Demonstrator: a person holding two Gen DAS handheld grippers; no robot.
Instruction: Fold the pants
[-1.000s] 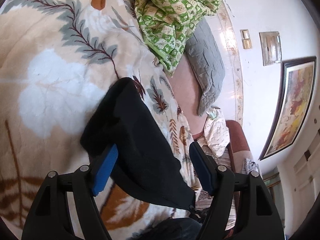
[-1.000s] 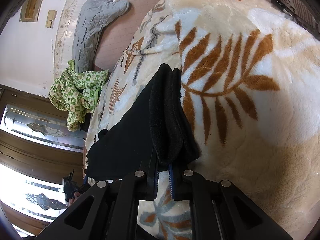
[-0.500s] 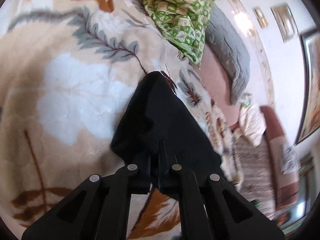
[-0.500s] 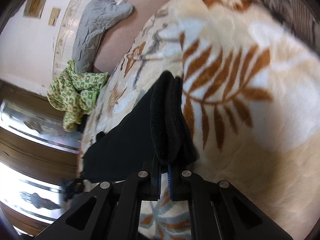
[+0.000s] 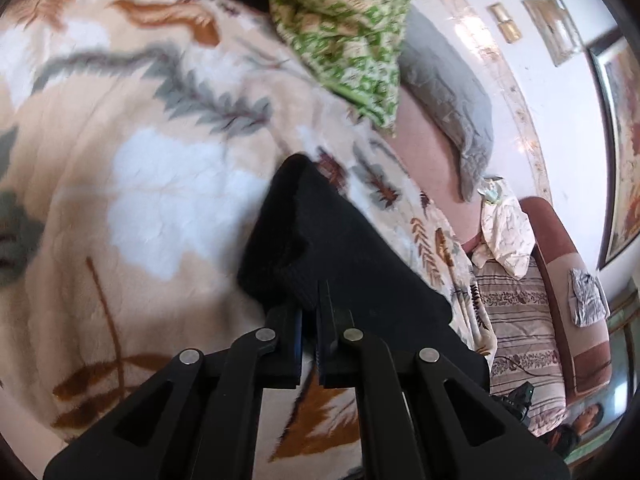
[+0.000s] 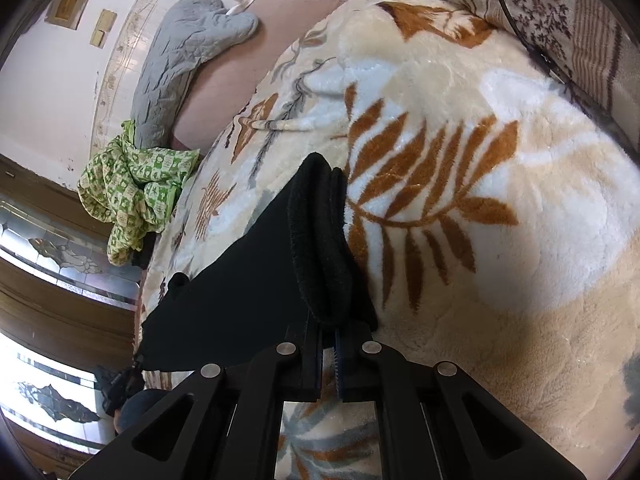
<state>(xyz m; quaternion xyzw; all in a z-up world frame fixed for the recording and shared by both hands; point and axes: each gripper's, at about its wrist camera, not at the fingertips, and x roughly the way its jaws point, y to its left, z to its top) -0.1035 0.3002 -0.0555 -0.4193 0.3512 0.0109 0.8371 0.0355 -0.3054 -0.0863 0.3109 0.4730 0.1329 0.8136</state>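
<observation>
My left hand-held gripper [image 5: 309, 312] has its fingers pinched narrow on one near corner of the black pants [image 5: 344, 256], and my right hand-held gripper [image 6: 328, 330] is clamped the same way on the thick rolled hem at the other corner; I judge I am holding both ends of one edge so the cloth stays taut between my hands and can be carried over as a single straight fold; just ahead of the left fingers the fabric bunches into a small hump, which suggests that corner is lifted off the bed rather than lying flat; ahead of the right fingers the doubled hem [image 6: 320, 248] runs away from me with the flat panel spreading off to its left; the pants rest on the fleece blanket [image 5: 140, 200] with its brown and grey leaf print, which covers the bed under both hands; farther out from the left hand sits a crumpled green patterned cloth [image 5: 352, 28], and beyond it a grey quilted pillow [image 5: 452, 96] leans along the wall; I would watch that plush blanket, since it may drag at the cloth.
</observation>
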